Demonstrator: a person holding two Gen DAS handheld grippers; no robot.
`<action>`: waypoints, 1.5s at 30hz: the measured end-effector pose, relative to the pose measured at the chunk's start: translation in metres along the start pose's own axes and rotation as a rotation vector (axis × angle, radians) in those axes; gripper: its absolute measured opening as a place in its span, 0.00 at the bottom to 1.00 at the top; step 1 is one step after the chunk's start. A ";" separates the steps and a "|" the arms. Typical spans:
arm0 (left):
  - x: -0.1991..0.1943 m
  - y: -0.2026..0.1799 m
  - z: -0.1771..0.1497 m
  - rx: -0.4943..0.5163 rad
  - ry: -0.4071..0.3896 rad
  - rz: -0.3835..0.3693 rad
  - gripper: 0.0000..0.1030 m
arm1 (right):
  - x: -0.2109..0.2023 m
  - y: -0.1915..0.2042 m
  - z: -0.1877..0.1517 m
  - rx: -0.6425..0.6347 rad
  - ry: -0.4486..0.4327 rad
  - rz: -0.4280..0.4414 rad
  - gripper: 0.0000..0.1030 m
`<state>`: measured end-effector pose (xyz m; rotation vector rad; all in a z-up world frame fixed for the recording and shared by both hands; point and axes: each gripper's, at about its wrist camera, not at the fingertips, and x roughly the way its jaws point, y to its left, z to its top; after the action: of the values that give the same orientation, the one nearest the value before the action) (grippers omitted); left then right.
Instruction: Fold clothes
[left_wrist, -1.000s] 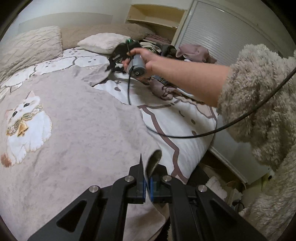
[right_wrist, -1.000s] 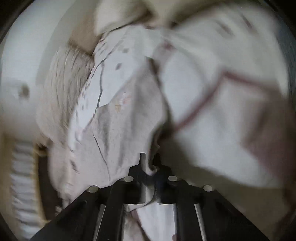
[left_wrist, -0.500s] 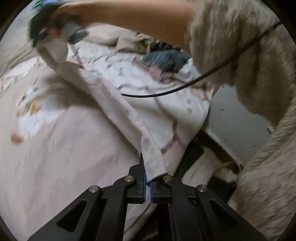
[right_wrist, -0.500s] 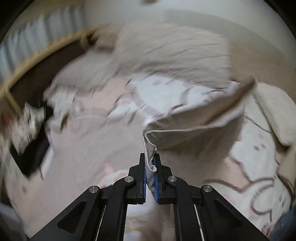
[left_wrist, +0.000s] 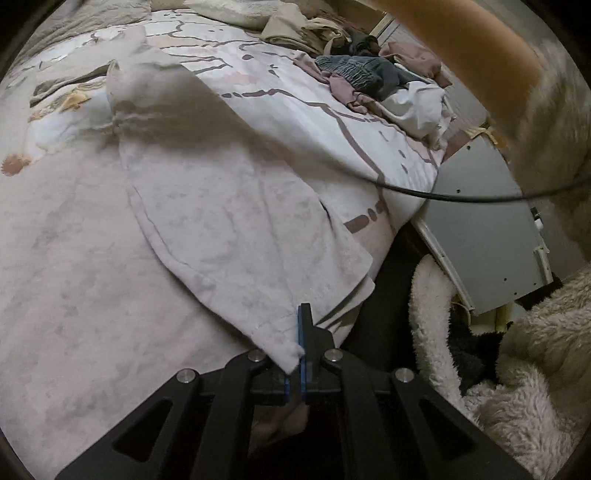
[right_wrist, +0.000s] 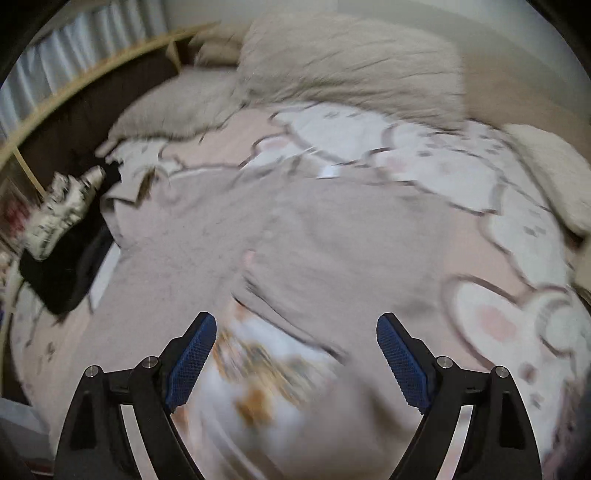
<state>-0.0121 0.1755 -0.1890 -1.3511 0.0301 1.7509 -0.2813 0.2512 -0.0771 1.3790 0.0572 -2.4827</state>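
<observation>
While pinched, garment (left_wrist: 229, 206) (left tongs (left_wrist: 300, 354)).

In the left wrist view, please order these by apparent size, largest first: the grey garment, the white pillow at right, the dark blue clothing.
1. Grey garment, clearly largest, though nearest the camera.
2. White pillow and dark blue clothing look alike in size; I cannot rank them.

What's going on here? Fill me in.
A person with a gripper in each hand is folding a pinkish-grey top with a cat print on a bed. One side of the top is folded over onto its body. The left gripper has its jaws shut on the corner of that flap, near the bed's edge. The right gripper hangs above the cat print with jaws wide open, holding nothing. More clothes sit piled at the far side.
</observation>
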 end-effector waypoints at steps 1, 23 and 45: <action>-0.002 0.001 -0.001 -0.016 -0.007 -0.016 0.03 | -0.019 -0.009 -0.013 0.008 0.003 0.006 0.86; -0.046 -0.006 0.023 -0.064 -0.140 -0.119 0.03 | -0.087 0.098 -0.324 -0.285 -0.110 -0.316 0.86; -0.007 0.005 -0.019 -0.025 0.088 -0.058 0.03 | -0.125 0.011 -0.339 0.148 0.010 -0.090 0.86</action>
<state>-0.0010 0.1588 -0.1929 -1.4328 0.0172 1.6480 0.0625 0.3316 -0.1540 1.4785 -0.0650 -2.5997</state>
